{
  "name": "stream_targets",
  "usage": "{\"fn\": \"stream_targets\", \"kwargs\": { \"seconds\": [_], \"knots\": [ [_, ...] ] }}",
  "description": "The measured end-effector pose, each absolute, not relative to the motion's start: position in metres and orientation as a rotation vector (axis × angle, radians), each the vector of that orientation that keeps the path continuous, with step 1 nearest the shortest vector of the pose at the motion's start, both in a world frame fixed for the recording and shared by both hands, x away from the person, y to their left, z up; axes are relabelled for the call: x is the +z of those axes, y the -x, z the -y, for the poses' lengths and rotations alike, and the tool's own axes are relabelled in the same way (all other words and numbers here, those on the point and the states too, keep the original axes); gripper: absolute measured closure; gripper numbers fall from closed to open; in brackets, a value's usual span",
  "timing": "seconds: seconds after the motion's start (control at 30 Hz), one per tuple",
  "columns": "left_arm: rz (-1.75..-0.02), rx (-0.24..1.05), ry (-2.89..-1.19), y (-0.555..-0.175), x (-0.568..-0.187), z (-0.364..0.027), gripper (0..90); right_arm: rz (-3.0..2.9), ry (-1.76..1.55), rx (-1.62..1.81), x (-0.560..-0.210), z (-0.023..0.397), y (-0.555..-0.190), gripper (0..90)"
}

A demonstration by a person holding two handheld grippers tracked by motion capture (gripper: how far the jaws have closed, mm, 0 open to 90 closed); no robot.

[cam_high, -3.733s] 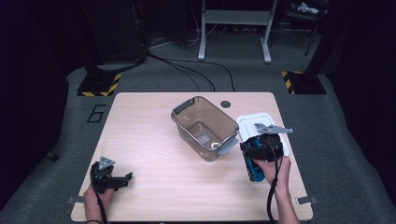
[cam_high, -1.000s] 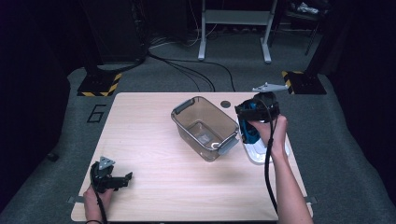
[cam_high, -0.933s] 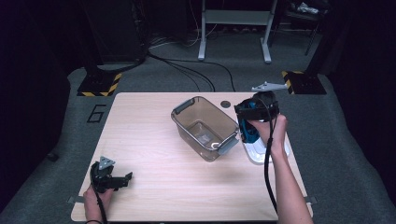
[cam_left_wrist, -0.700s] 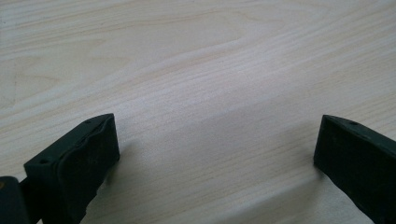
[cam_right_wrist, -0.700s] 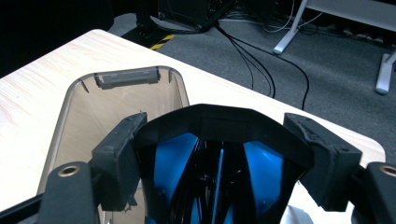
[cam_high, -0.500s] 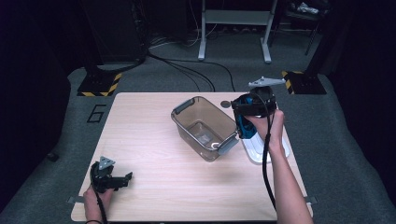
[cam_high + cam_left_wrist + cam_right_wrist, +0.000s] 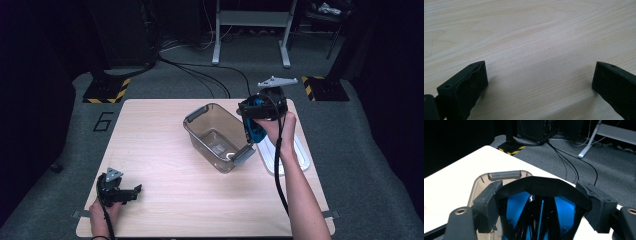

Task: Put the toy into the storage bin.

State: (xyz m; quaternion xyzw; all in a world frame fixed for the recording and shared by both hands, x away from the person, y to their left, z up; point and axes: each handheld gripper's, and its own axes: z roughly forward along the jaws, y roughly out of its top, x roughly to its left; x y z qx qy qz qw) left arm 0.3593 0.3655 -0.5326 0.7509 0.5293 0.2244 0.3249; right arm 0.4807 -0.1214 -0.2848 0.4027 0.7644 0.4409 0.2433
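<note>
Pinching a blue-black object (image 7: pixel 254 131), the right gripper (image 7: pixel 249 124) hangs at the bin's (image 7: pixel 196 132) three o'clock, drop pending; left gripper (image 7: pixel 131 192) spread, idle.

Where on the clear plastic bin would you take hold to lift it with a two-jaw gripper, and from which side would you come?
Judging by its shape, grip one of the grey handles of the clear bin, for instance the near handle. It sticks out from the rim as a narrow bar, so jaws could probably close over it from above. The bin stands upright and open-topped on the table, leaving that approach free.
</note>
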Motion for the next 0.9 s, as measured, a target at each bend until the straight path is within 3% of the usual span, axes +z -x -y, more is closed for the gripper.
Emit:
{"fn": "stream_targets", "kwargs": {
  "seconds": [0.9],
  "knots": [
    [-1.388, 0.589, -1.968, -0.359, -0.533, -0.366, 0.2, -2.155, -1.037, 1.277, -0.310, 0.075, -0.504, 23.6]
  ]
}}
